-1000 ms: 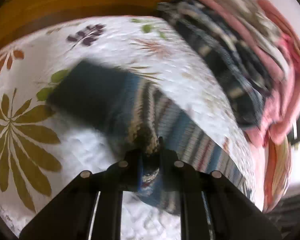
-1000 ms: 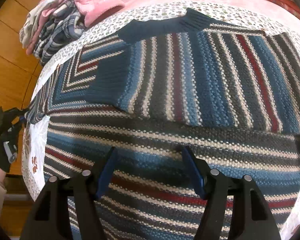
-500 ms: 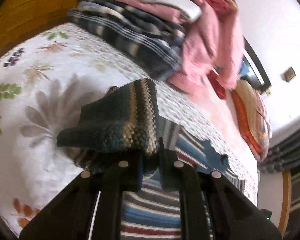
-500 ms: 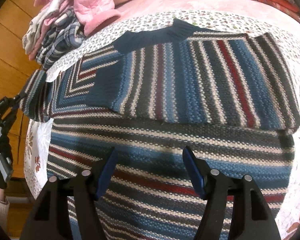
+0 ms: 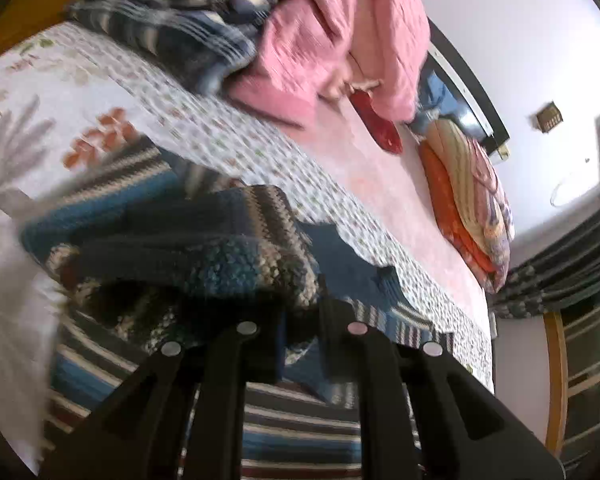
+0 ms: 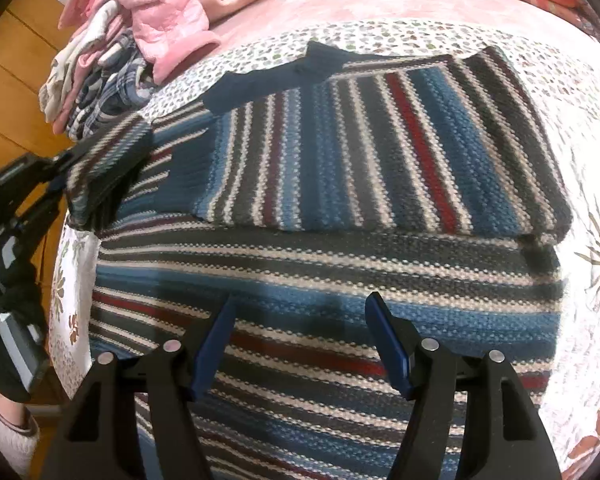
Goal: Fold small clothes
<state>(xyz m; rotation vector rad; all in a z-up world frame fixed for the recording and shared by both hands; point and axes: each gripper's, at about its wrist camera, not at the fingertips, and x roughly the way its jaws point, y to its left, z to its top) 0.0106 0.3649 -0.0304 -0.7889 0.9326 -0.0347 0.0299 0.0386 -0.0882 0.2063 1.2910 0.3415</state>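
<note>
Gripping a bunched sleeve of the striped sweater, the left claw is seen nearly closed, the knit being held raised over the garment's body; in the right wrist view this claw is found at 9 o'clock. The right claw is held wide apart and empty above the sweater's lower half, which is spread flat on the floral bed cover, one sleeve being folded across its chest. A clothes pile is seen at 11 o'clock.

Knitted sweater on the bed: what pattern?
Knitted sweater: blue, grey, cream and red stripes; clearest in right wrist view.
</note>
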